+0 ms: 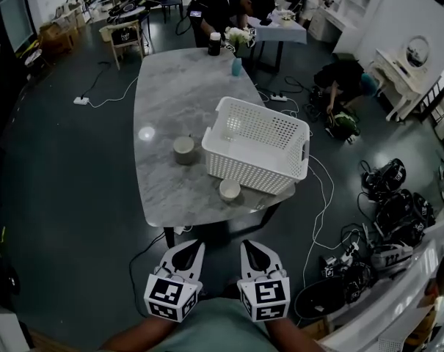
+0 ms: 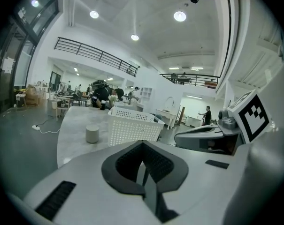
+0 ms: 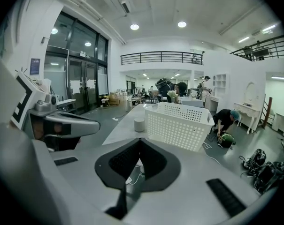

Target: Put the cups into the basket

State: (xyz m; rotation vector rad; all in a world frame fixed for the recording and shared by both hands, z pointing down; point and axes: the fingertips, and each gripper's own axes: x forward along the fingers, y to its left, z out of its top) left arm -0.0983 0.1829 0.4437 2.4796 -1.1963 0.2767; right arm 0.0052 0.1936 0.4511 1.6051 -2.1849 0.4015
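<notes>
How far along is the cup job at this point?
Nothing done: the white perforated plastic basket looks empty. Nothing in hand: left tool and right tool are shut, short of the grey marble table. Left: the grey round cup and beige round cup, both on it.

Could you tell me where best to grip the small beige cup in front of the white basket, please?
I would take the small beige cup by its side wall, jaws either side, coming from the near side: it stands upright, mouth up, and the white perforated plastic basket stands close behind it.
</notes>
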